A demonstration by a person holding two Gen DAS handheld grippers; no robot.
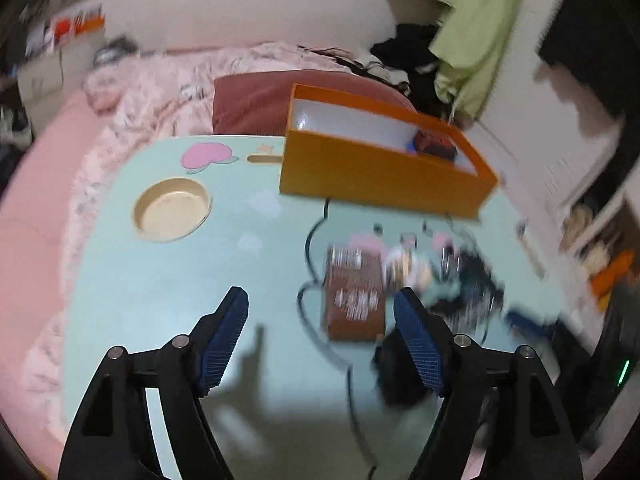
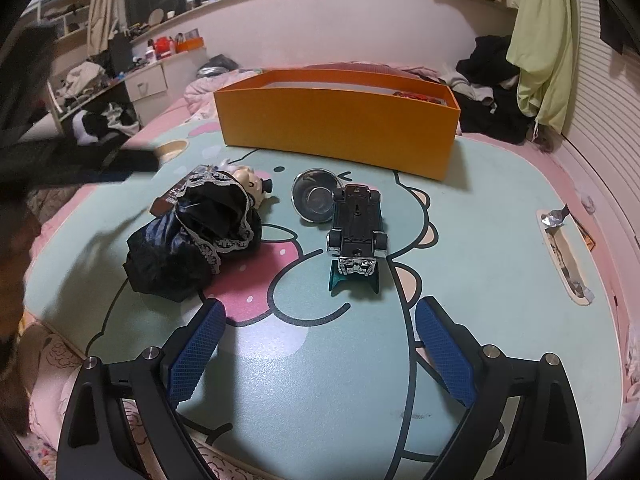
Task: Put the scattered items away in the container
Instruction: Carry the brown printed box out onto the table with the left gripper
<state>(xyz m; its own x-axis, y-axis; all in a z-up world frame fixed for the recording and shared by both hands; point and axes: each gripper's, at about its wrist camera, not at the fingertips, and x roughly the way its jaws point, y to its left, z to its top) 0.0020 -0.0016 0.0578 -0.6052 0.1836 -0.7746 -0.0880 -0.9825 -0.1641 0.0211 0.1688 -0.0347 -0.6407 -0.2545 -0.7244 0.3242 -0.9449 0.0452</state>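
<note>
Right claw (image 2: 316, 344) (spread, empty) faces overturned toy car (image 2: 357, 222).

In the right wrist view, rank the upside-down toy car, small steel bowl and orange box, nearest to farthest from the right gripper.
1. Upside-down teal toy car, just ahead of the right gripper, slightly right.
2. Small steel bowl, behind the car, to its left.
3. Orange rectangular box, at the table's far edge.

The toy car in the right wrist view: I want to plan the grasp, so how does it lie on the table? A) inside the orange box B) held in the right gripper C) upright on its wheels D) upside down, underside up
D: the toy car shows its black chassis and wheels facing up, resting on the table beside the metal bowl.
</note>
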